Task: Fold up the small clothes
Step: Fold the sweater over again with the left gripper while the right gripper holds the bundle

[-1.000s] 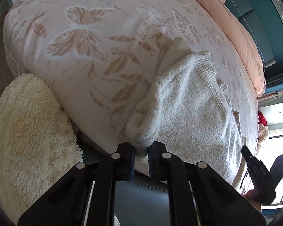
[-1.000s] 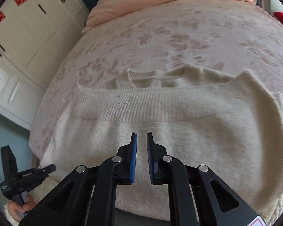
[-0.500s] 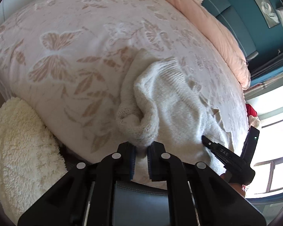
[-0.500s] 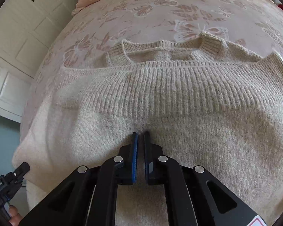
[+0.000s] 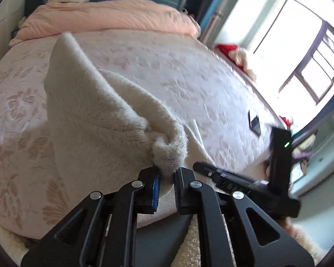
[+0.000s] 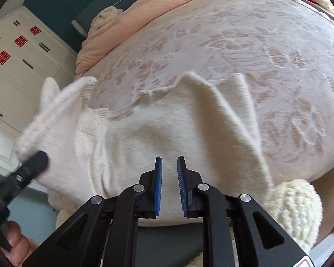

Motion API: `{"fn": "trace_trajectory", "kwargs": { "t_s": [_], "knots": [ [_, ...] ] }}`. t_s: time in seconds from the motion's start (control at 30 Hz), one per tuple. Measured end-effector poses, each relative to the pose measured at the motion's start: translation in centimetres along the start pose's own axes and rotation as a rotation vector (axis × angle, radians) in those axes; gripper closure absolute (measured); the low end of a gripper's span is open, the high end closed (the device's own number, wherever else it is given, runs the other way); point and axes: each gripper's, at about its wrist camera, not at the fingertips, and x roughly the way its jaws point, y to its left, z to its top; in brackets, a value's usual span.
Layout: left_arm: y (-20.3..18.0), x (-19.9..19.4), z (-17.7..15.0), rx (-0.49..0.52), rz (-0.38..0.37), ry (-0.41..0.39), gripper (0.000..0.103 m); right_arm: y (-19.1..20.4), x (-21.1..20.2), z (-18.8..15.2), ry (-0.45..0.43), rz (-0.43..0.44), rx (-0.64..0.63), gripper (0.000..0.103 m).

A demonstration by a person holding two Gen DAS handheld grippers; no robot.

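A cream knitted sweater (image 5: 95, 120) lies on the flowered bedspread (image 5: 189, 77), its left part lifted into a peaked fold. My left gripper (image 5: 167, 175) has a bunched edge of the sweater between its pads, and its jaws are starting to open. In the right wrist view that gripper (image 6: 31, 164) holds the raised edge at the lower left, a hand below it. My right gripper (image 6: 168, 169) hovers over the sweater's (image 6: 167, 129) near edge. Its jaws are opening and there is nothing between the blue pads.
A peach duvet (image 5: 111, 15) lies along the head of the bed. A dark flat item (image 5: 255, 122) rests on the bedspread's right side. A fluffy cream cushion (image 6: 294, 207) sits by the bed's near edge. White cabinets (image 6: 15, 62) stand on the left, a window (image 5: 300, 55) on the right.
My left gripper has swung up and across with the sweater's edge, rolling as it went, so the fabric now stands in a fold. My right gripper has drawn back off the knit and parted its jaws.
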Motion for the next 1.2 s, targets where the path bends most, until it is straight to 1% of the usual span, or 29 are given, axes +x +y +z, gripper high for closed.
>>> {"fn": "trace_trajectory", "kwargs": {
  "t_s": [0.03,0.07,0.13,0.17,0.2,0.23,0.27,0.3,0.33,0.37,0.4,0.43,0.53,0.63,0.67,0.7,0.73,0.77,0.8,0.83,0.87,0.97,1.0,1.03,1.07,1.1,1.13,1.17,1.2],
  "knots": [
    [-0.9,2.1,-0.8,0.025,-0.001,0.047,0.087,-1.3,-0.7,-0.1,-0.008,-0.017,0.018,0.077],
    [-1.6,3.8,-1.7,0.046,0.008,0.084,0.084,-2.5,-1.2,-0.3,-0.014,-0.030,0.041,0.075],
    [-2.3,5.7,-3.6,0.082,0.076,0.140,0.075,-3.9,-1.9,-0.7,-0.013,-0.019,0.086,0.072],
    [-2.2,5.8,-4.3,0.089,0.091,0.153,0.060,-4.3,-2.3,-0.9,-0.015,-0.003,0.095,0.070],
    [-2.0,5.3,-4.9,0.095,0.087,0.149,0.051,-4.0,-2.4,-1.1,-0.019,0.005,0.094,0.061],
    [-1.6,4.4,-5.4,0.097,0.091,0.129,0.036,-3.8,-2.5,-1.3,-0.021,0.012,0.086,0.047],
    [-1.1,3.4,-5.7,0.098,0.112,0.096,0.025,-3.4,-2.4,-1.3,-0.019,0.024,0.081,0.041],
    [-0.2,2.4,-6.2,0.095,0.143,0.068,0.020,-2.7,-2.1,-1.2,-0.011,0.045,0.080,0.035],
    [0.7,1.7,-6.5,0.084,0.175,0.052,0.015,-2.2,-1.7,-1.1,0.002,0.077,0.079,0.031],
    [1.8,1.2,-6.9,0.060,0.194,0.051,0.015,-1.3,-0.9,-0.9,0.018,0.112,0.077,0.029],
    [2.6,0.9,-7.4,0.027,0.211,0.061,0.015,-0.7,-0.1,-0.6,0.036,0.135,0.075,0.025],
    [3.9,0.8,-7.7,-0.022,0.233,0.075,0.015,0.1,0.9,-0.5,0.060,0.147,0.069,0.023],
    [7.5,1.6,-8.8,-0.176,0.258,0.153,0.015,2.1,4.5,-0.5,0.149,0.149,0.042,0.023],
    [9.1,2.3,-9.8,-0.237,0.263,0.208,0.015,3.5,7.5,-0.9,0.225,0.134,0.044,0.022],
    [9.3,2.5,-9.9,-0.249,0.255,0.217,0.015,4.2,7.9,-1.0,0.227,0.121,0.036,0.022],
    [9.6,2.7,-10.0,-0.261,0.250,0.219,0.019,4.9,8.0,-1.0,0.221,0.115,0.017,0.033],
    [9.8,2.8,-10.0,-0.273,0.246,0.209,0.025,5.8,7.8,-0.9,0.209,0.122,-0.004,0.063],
    [10.2,2.8,-10.0,-0.284,0.236,0.199,0.043,6.7,7.4,-0.6,0.200,0.129,-0.029,0.079],
    [10.6,2.8,-10.1,-0.296,0.225,0.196,0.054,7.6,6.7,-0.2,0.185,0.143,-0.054,0.090],
    [11.0,2.7,-10.1,-0.316,0.228,0.196,0.075,8.4,5.5,0.3,0.149,0.176,-0.072,0.092],
    [11.4,2.4,-10.2,-0.340,0.221,0.187,0.091,9.3,3.6,0.9,0.085,0.212,-0.097,0.092],
    [12.0,0.8,-10.1,-0.401,0.150,0.132,0.091,10.7,-3.5,2.5,-0.101,0.285,-0.159,0.095],
    [11.7,0.4,-9.8,-0.387,0.127,0.116,0.091,10.7,-5.4,2.6,-0.147,0.277,-0.170,0.095],
    [11.0,0.2,-9.5,-0.358,0.104,0.104,0.091,10.2,-6.8,2.7,-0.185,0.247,-0.178,0.095],
    [10.1,0.2,-9.2,-0.317,0.095,0.097,0.091,9.3,-7.5,2.4,-0.210,0.199,-0.185,0.095],
    [9.2,0.5,-9.0,-0.269,0.097,0.099,0.091,8.0,-7.4,2.0,-0.223,0.123,-0.187,0.095],
    [8.4,1.0,-9.0,-0.230,0.102,0.114,0.091,6.3,-6.5,1.7,-0.203,0.042,-0.181,0.095],
    [7.8,1.8,-9.0,-0.204,0.107,0.140,0.091,3.9,-4.7,1.2,-0.159,-0.043,-0.155,0.095],
    [7.5,2.6,-9.2,-0.192,0.109,0.170,0.091,1.1,-2.5,0.5,-0.095,-0.098,-0.102,0.095]
  ]
}}
